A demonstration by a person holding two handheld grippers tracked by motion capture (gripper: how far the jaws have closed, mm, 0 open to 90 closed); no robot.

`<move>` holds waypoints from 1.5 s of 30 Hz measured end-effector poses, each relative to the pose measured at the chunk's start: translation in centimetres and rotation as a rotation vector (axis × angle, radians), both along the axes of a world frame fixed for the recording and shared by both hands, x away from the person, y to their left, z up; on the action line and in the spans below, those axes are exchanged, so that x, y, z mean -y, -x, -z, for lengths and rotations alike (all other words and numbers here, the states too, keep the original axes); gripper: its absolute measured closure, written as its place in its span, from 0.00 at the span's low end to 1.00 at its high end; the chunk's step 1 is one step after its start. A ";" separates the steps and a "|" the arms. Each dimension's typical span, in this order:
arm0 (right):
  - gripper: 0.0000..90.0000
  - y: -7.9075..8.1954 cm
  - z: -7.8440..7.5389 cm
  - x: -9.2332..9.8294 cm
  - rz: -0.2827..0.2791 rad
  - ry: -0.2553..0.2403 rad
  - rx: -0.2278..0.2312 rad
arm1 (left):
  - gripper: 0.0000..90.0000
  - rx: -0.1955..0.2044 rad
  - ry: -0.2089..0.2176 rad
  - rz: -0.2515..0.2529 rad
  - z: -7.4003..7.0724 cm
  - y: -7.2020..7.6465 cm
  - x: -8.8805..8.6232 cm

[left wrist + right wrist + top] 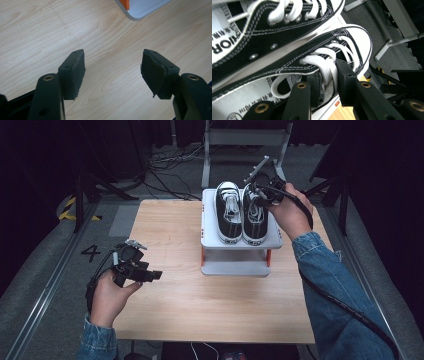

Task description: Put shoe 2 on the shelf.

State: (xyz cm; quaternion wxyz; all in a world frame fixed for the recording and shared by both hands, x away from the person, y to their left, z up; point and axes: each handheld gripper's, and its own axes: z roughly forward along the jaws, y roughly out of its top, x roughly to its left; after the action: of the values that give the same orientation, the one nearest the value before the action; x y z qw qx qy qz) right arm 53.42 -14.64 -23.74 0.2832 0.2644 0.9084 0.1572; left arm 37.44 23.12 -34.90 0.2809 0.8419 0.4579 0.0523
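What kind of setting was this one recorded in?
Probably a lab or recording studio: a wooden table ringed by dark curtains, loose cables on the grey floor, and a floor marking "4".

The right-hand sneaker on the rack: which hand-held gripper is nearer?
Right. The right hand-held gripper pinches the right-hand sneaker by its tongue and laces; the left hand-held gripper hovers over the table's near-left part.
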 end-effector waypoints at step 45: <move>0.39 11.7 3.6 20.6 0.105 -0.413 -0.071 | 0.40 0.002 -0.013 0.032 1.1 -1.9 1.2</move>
State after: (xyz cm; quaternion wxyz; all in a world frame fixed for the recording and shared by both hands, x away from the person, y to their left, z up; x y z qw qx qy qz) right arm 41.76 -35.27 -27.33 0.1985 0.3690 0.8515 0.3154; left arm 39.33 21.96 -36.05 0.2764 0.8508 0.4439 0.0517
